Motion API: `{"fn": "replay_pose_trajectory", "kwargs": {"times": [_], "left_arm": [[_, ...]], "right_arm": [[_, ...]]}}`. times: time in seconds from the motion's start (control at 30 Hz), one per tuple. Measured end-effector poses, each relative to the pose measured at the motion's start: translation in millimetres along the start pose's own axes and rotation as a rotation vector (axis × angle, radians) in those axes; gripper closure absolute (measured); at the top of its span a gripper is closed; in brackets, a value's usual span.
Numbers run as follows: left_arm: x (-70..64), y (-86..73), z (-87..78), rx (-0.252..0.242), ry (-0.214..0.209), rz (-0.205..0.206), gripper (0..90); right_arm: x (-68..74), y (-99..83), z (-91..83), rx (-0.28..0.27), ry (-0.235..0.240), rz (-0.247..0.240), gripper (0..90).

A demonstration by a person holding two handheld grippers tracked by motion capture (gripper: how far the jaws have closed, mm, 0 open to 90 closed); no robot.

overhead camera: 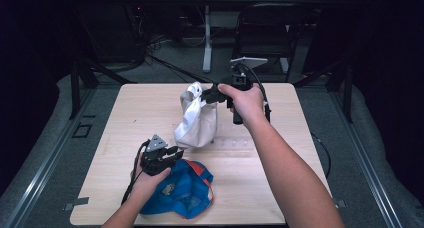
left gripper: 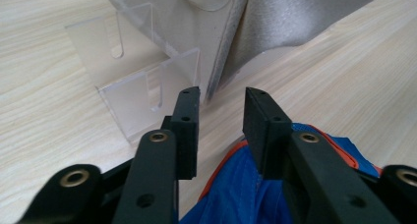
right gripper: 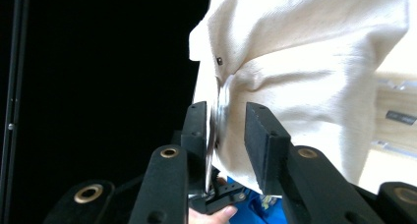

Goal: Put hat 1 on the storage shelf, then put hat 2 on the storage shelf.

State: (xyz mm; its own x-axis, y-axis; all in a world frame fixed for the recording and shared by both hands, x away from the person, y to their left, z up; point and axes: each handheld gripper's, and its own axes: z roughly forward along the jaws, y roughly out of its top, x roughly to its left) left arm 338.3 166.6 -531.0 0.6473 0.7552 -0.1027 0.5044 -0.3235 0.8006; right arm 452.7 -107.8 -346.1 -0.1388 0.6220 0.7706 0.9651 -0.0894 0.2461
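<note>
A white cloth cap [overhead camera: 195,120] hangs tilted over the middle of the table [overhead camera: 140,108], its lower end by a clear acrylic stand [left gripper: 133,101]. My right gripper [overhead camera: 207,94] holds its upper edge. In the right gripper view the jaws [right gripper: 226,111] pinch a fold of the white cap [right gripper: 305,62], and the cloth wrinkles toward them. A blue cap [overhead camera: 185,188] with orange trim lies at the table's front. My left gripper [overhead camera: 177,152] hovers at its far edge, open. The blue cap [left gripper: 236,194] shows under its jaws [left gripper: 221,98], which point at the white cap [left gripper: 275,17].
The acrylic stand [overhead camera: 235,143] lies low on the table to the right of the white cap. A black chair [overhead camera: 270,28] and cables sit on the floor beyond the table's far edge. Bare wood lies to the left and right.
</note>
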Motion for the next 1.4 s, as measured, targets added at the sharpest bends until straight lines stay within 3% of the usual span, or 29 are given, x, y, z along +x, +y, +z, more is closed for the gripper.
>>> {"fn": "replay_pose_trajectory", "kwargs": {"times": [0.13,0.43,0.57,0.6,0.8,0.93,1.1,1.4], "left_arm": [[0.1,-3.2,-8.2,-0.023,0.015,-0.015,63.0],[7.2,-10.7,-28.5,-0.009,0.053,-0.041,58.3],[10.2,-15.6,-37.7,-0.007,0.084,-0.047,56.7],[12.1,-17.6,-40.1,-0.006,0.087,-0.045,56.0],[27.3,-31.7,-46.6,-0.019,0.14,-0.071,54.6],[32.7,-33.8,-49.7,-0.039,0.14,-0.098,54.4],[35.6,-36.3,-47.8,-0.029,0.142,-0.103,54.1],[40.5,-38.9,-47.9,-0.022,0.149,-0.116,54.1]], "right_arm": [[-6.8,-9.5,-11.7,-0.019,-0.012,-0.032,66.8],[-21.6,-33.4,-32.8,-0.043,-0.028,-0.083,62.8],[-24.8,-44.8,-39.5,-0.056,-0.042,-0.131,60.7],[-26.3,-51.8,-41.6,-0.065,-0.061,-0.167,59.7],[-38.4,-70.5,-45.7,-0.092,-0.087,-0.222,56.8],[-46.5,-76.7,-45.2,-0.098,-0.102,-0.231,56.2],[-62.6,-87.1,-44.4,-0.105,-0.094,-0.224,56.4],[-85.9,-120.8,-27.7,-0.101,-0.116,-0.26,57.3]]}}
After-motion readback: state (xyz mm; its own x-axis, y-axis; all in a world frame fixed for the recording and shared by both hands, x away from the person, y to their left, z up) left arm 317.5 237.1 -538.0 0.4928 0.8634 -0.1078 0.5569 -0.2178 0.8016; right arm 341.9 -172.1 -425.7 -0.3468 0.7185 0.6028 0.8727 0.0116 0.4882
